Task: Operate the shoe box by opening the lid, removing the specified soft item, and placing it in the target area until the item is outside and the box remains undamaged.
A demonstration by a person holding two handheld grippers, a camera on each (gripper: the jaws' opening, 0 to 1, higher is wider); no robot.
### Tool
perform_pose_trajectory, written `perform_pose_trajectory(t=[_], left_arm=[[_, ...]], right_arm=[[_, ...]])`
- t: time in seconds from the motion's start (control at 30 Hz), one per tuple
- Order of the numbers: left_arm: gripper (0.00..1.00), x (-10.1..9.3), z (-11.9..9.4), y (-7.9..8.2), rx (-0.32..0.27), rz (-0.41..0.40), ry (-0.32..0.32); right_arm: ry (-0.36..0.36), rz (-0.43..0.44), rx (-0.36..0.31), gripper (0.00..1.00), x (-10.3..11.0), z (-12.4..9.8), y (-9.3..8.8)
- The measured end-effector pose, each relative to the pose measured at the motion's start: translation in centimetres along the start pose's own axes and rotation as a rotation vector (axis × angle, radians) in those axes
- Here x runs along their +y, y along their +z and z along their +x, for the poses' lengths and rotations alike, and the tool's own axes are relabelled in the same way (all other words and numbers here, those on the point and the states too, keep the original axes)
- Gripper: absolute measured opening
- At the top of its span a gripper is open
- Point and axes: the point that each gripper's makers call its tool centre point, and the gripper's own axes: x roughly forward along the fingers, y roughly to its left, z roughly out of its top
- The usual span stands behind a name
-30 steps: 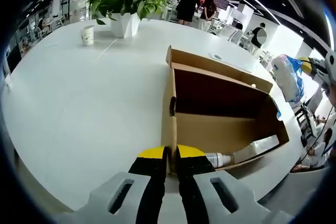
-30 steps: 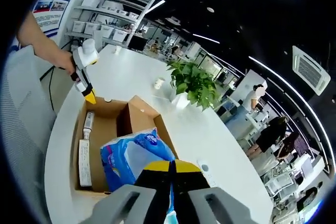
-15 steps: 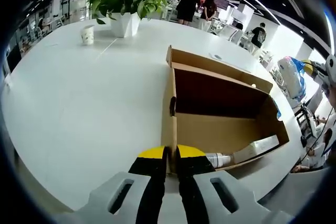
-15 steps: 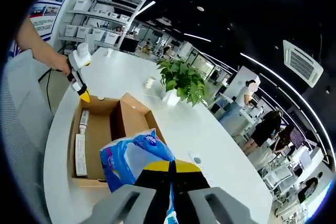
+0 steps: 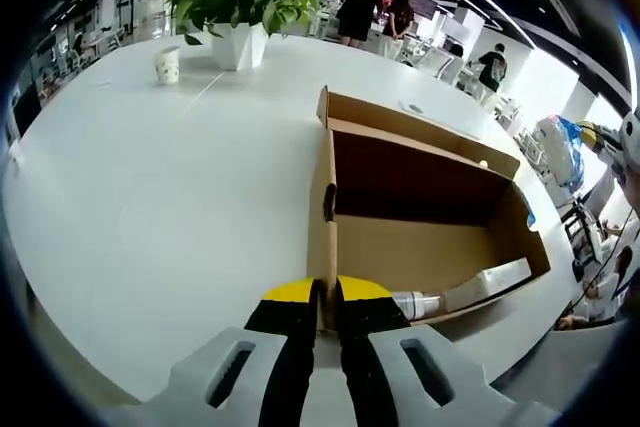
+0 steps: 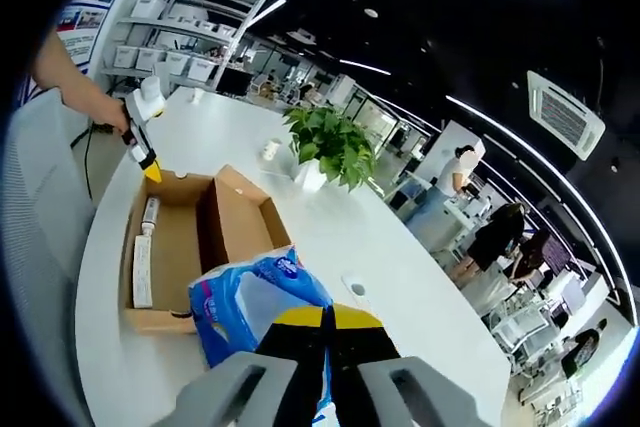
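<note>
Left jaws pinch the open shoe box (image 5: 420, 247) wall; right jaws grip the tissue pack (image 6: 255, 302)

1. We see the left gripper (image 5: 324, 299) clamped shut on the box wall (image 5: 322, 237).
2. We see the right gripper (image 6: 326, 322) raised, jaws pinching the blue pack (image 6: 255, 297).

left close, right above, sharing box (image 5: 420, 217)
</note>
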Motion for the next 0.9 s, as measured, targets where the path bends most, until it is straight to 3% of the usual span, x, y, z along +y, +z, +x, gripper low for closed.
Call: perform_pose_trajectory(t=[0.53,0.9], left_arm=[[0.05,0.1,0.1,0.0,0.003,0.006,0.004],[0.05,0.0,0.1,0.0,0.015,0.012,0.008]], right_arm=[[-0.058,0.018,0.018,0.00,-3.0,-2.5,-3.1],[-0.094,0.039,0.054,0.00,-4.9,-4.0,-6.7]])
